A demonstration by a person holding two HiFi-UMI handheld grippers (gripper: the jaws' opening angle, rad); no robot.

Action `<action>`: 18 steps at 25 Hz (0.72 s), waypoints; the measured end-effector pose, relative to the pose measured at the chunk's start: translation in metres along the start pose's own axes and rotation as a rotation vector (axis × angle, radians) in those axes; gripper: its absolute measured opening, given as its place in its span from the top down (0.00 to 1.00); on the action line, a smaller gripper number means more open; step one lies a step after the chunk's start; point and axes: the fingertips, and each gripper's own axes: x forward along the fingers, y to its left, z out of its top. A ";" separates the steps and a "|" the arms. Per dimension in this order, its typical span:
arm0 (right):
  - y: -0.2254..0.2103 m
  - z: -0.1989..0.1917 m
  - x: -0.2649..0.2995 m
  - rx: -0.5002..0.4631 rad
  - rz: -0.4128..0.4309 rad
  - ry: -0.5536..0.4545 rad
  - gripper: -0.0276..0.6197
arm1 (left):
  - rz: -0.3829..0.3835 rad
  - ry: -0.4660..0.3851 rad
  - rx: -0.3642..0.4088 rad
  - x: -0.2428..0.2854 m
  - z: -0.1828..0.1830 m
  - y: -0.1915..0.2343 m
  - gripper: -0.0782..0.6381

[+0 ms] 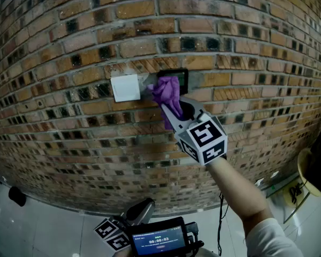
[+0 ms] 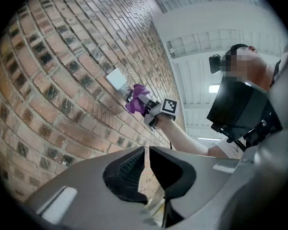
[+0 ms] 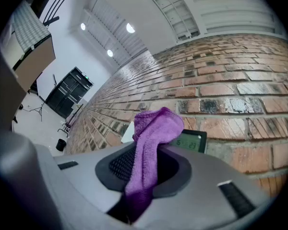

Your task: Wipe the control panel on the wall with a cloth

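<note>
While at panel (image 1: 181, 78), claw (image 1: 173, 107) around cloth (image 1: 166, 91)

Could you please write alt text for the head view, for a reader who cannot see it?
The right gripper, on an outstretched arm, holds a purple cloth up to a dark control panel on a brick wall, with a white wall plate just left of the panel. The left gripper sits low at the bottom edge, beside a small lit screen.
</note>
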 end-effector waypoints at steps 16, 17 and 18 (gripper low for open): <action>-0.002 0.018 0.036 -0.066 0.009 -0.018 0.83 | 0.009 -0.011 0.026 0.000 0.010 0.001 0.87; -0.002 0.017 0.037 -0.067 0.009 -0.015 0.83 | 0.010 -0.011 0.026 0.000 0.010 0.001 0.87; -0.003 0.015 0.038 -0.070 0.008 -0.012 0.83 | 0.010 -0.012 0.027 0.000 0.010 0.001 0.87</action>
